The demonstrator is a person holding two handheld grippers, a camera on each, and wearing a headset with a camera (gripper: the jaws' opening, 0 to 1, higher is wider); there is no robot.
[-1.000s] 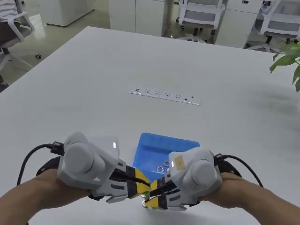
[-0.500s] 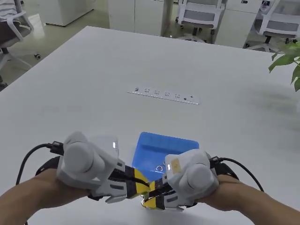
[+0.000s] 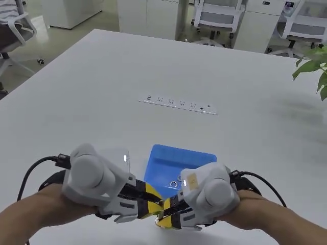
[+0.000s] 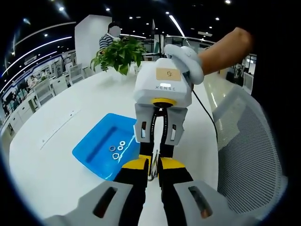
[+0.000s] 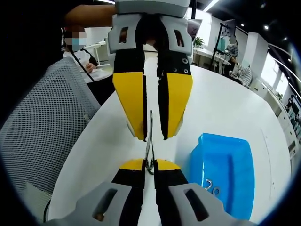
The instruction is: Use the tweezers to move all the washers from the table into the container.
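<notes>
The left gripper (image 4: pixel 154 162) and right gripper (image 5: pixel 149 165) are meeting tip to tip at the near edge of the table (image 3: pixel 153 66) — each is pinching the thin tweezers (image 5: pixel 150 141) between nearly closed jaws. A few washers (image 4: pixel 117 149) are lying in the blue container (image 4: pixel 91 151), just beside them.

— What do the two tools look like?
— The left gripper (image 4: pixel 151 165) and right gripper (image 5: pixel 149 167) match: rounded white housings, black jaws with yellow ends, and a black cable (image 3: pixel 36 170) at the rear.
— Any markings?
— A tan sticker (image 4: pixel 168 74) on the right one's casing.
</notes>
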